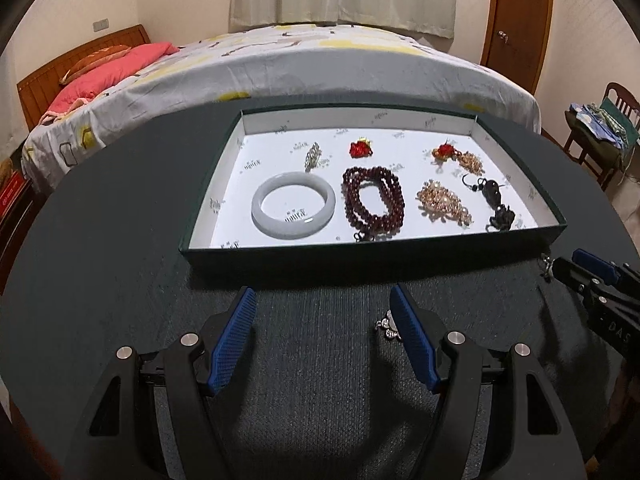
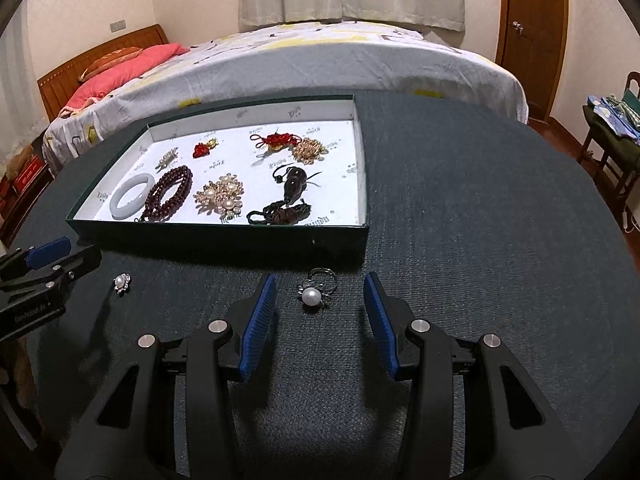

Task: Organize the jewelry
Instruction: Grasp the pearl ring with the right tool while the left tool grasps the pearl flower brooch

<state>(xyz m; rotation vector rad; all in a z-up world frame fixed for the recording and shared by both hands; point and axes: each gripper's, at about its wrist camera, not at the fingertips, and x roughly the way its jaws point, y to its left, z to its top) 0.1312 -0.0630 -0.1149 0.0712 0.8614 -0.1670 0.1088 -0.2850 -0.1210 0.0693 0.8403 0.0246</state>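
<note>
Both my left gripper (image 1: 322, 304) and right gripper (image 2: 320, 292) stand open and empty over the table (image 2: 480, 240), the pearl ring (image 2: 314, 294) lying between the right fingers, just off the tray's (image 2: 224, 236) near edge.

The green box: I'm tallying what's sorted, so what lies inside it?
Inside the green box: white bangle, dark red beads, pearl brooch, two red knots, dark pendant. Anything beneath them is hidden.

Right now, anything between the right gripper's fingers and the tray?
Yes: in the right wrist view a pearl ring lies on the dark mat between the open right gripper and the tray's near wall.
</note>
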